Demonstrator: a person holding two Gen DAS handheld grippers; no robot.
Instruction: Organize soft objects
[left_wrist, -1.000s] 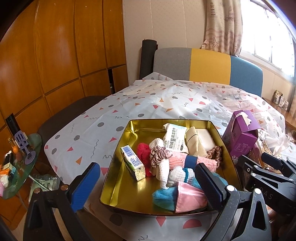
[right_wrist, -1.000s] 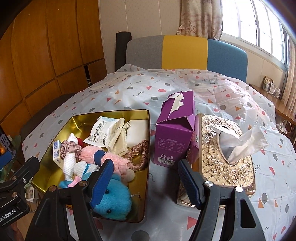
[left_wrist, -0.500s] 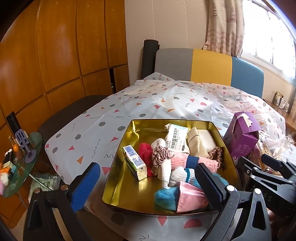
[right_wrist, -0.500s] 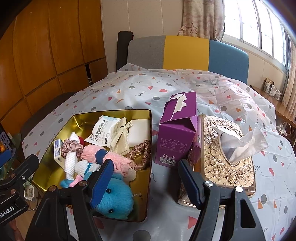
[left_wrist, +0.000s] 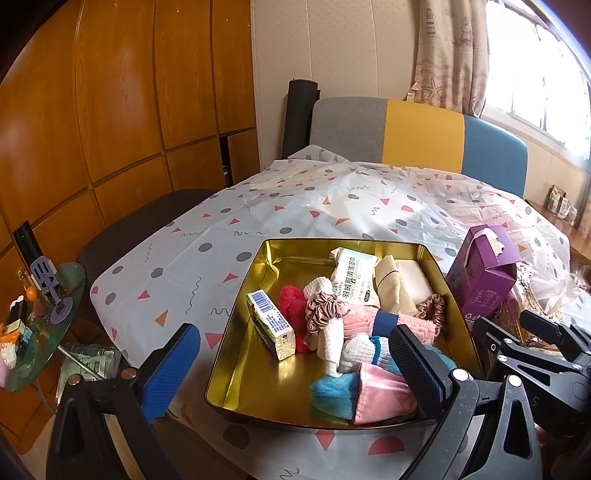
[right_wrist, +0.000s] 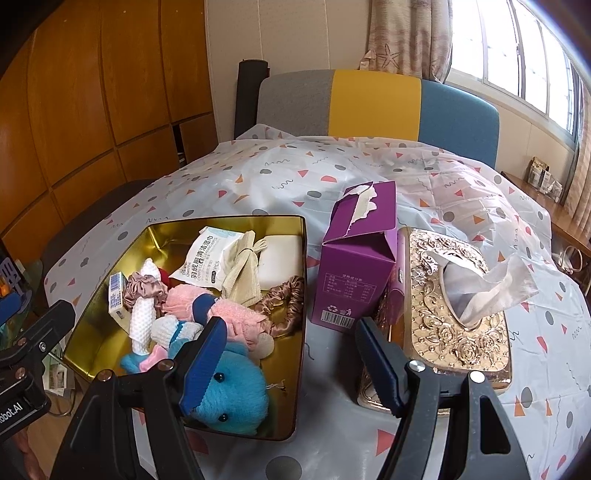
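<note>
Left wrist view: left gripper (left_wrist: 295, 354) hangs over the near-left edge of the gold tin (left_wrist: 243, 354), jaws wide, nothing between them
Right wrist view: right gripper (right_wrist: 290, 356) sits above the gap between tin and purple carton (right_wrist: 354, 273), jaws wide and empty
Gold tin: shallow metal tray on the worktop (left_wrist: 229, 229), which wears a white cloth with dots and triangles; left half of the tin floor bare
Soft items, all inside the tin: blue plush toy (right_wrist: 236, 402) at the near-right corner with black bead eyes; pink fuzzy roll (right_wrist: 229, 310) with a navy band across the middle; white waffle cloth (right_wrist: 142, 317) rolled and lying lengthwise; mauve scrunchie (right_wrist: 144, 290) beside it; brown satin scrunchie (right_wrist: 286, 306) against the right wall; red fluffy piece (left_wrist: 291, 302) mostly buried; beige knit pouch (right_wrist: 243, 277) tied at the neck
Other tin contents: wet wipes packet (right_wrist: 207, 260) at the far side; white pad (right_wrist: 280, 258) in the far-right corner; small foil carton (left_wrist: 271, 325) with blue print, tilted, left of the pile
Pink satin piece (left_wrist: 380, 395): near edge of the tin, possibly a pouch, partly hidden by the gripper finger
Outside the tin: purple carton upright with torn top, just right of the tin; ornate gold tissue box (right_wrist: 458, 302) touching it, tissue pulled up
</note>
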